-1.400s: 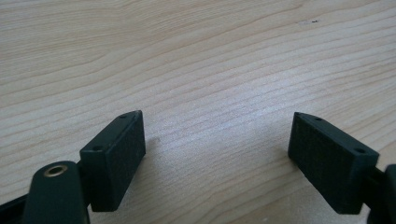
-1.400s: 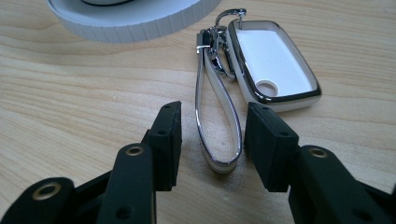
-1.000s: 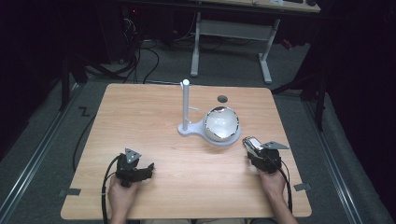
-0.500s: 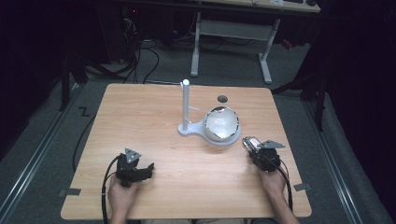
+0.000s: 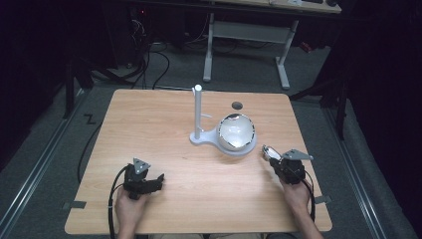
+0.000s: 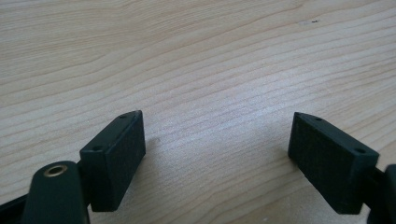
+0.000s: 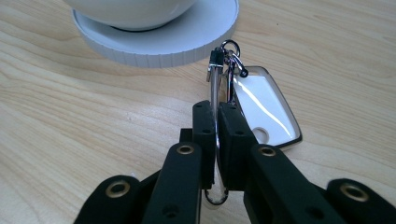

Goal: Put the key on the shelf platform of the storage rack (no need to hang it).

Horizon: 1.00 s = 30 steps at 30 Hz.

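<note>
The middle of the light wooden worktop (image 5: 149, 129) is being blocked by a white stand with an upright post (image 5: 198, 112) and a white bowl (image 5: 237, 132) on its round base; wide bare wood is being left open elsewhere.

Light wooden counter (image 5: 164, 129) with a dark round hole (image 5: 237, 105) near the far edge. Resting on it toward the middle: white stand (image 5: 204, 138) with an upright post and round base, bowl (image 5: 237, 132) on that base. Just right of it, white key fob (image 5: 269, 152).
</note>
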Available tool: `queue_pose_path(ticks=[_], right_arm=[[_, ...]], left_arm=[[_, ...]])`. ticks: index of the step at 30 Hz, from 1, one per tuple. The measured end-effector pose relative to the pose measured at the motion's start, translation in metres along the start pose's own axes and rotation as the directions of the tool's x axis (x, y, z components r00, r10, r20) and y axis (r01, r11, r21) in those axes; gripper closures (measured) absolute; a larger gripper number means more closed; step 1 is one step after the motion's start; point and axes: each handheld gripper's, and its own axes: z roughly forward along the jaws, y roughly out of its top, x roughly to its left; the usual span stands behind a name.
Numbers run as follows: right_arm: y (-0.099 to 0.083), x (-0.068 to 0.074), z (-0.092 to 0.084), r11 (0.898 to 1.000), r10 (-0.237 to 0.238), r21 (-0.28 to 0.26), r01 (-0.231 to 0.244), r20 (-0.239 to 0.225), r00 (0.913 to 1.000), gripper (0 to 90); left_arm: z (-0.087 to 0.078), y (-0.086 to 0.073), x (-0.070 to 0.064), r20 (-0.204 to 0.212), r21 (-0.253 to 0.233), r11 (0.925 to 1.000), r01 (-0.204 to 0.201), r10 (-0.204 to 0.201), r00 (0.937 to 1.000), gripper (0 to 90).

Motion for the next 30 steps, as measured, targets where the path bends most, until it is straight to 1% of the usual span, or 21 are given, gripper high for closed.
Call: queue_pose_path(ticks=[9,16,17,21,23,30], right_arm=[[0.01,-0.004,-0.022,0.999,-0.022,-0.048,0.022,0.004,0.9998,87.0],[0.015,-0.007,-0.039,0.995,-0.019,-0.097,0.018,-0.003,0.9998,87.1],[0.016,-0.007,-0.04,0.995,-0.018,-0.098,0.018,-0.004,0.9998,87.1],[0.02,-0.004,-0.046,0.994,-0.046,-0.103,0.046,0.0,0.9989,87.1],[0.022,-0.003,-0.048,0.992,-0.063,-0.109,0.062,-0.007,0.998,87.0],[0.024,0.002,-0.056,0.99,-0.079,-0.124,0.074,-0.034,0.9963,87.1]], left_arm=[[0.0,0.0,0.0,0.001,0.001,1.0,-0.001,0.001,1.0,19.1],[0.0,0.0,0.0,0.0,0.0,1.0,0.0,0.0,1.0,19.1],[0.0,0.0,0.0,0.0,0.001,1.0,0.0,0.0,1.0,19.1],[0.0,0.0,0.0,0.0,0.0,1.0,-0.001,0.001,1.0,19.1],[0.0,0.0,0.0,0.0,0.0,1.0,0.0,0.0,1.0,19.1],[0.0,0.0,0.0,-0.001,-0.001,1.0,-0.001,0.001,1.0,19.1]])
